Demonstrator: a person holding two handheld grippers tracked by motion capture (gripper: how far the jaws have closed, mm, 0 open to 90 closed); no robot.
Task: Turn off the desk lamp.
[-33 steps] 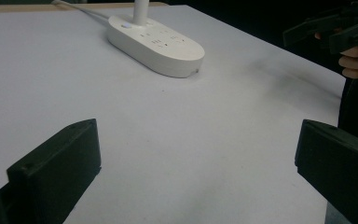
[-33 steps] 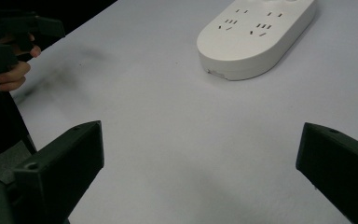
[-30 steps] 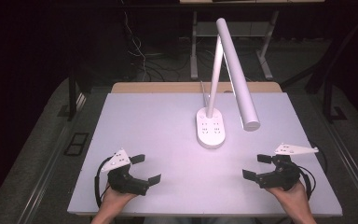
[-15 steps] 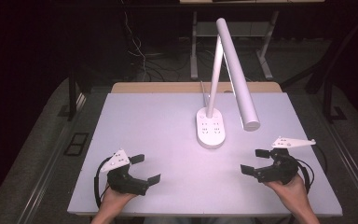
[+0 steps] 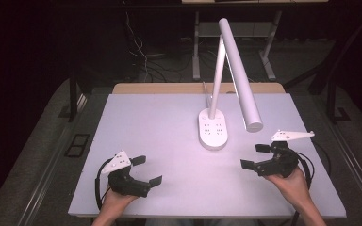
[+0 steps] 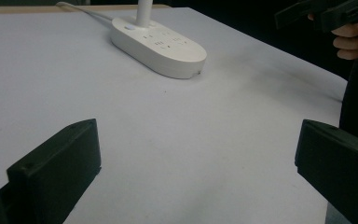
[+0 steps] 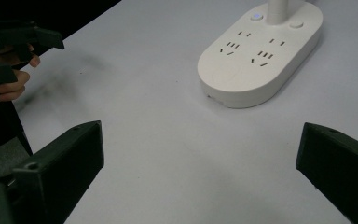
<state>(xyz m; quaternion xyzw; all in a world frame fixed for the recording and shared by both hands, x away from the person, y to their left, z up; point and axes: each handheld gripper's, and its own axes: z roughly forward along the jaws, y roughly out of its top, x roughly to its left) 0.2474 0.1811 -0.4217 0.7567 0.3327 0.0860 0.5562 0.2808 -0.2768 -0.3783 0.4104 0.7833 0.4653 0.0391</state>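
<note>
A white desk lamp stands on the table's far middle, with its oval base (image 5: 213,130) carrying socket holes and its long tube head (image 5: 241,77) slanting forward to the right. My left gripper (image 5: 147,170) rests open near the front left edge, with nothing between its jaws. My right gripper (image 5: 255,156) is open at the front right, a short way right of the base and below the lamp head. The left gripper view has its gripper (image 6: 196,154) facing the base (image 6: 161,43), which lies far ahead. In the right gripper view the gripper (image 7: 200,154) has the base (image 7: 261,51) closer.
The pale table top (image 5: 155,122) is bare around the lamp. A white cord (image 5: 206,93) runs from the base to the far edge. Dark floor, cables and stand legs (image 5: 195,47) lie beyond the table. The other hand's gripper (image 6: 326,11) shows far off.
My right gripper has crept forward and slightly left toward the lamp base. The left gripper has stayed where it was.
</note>
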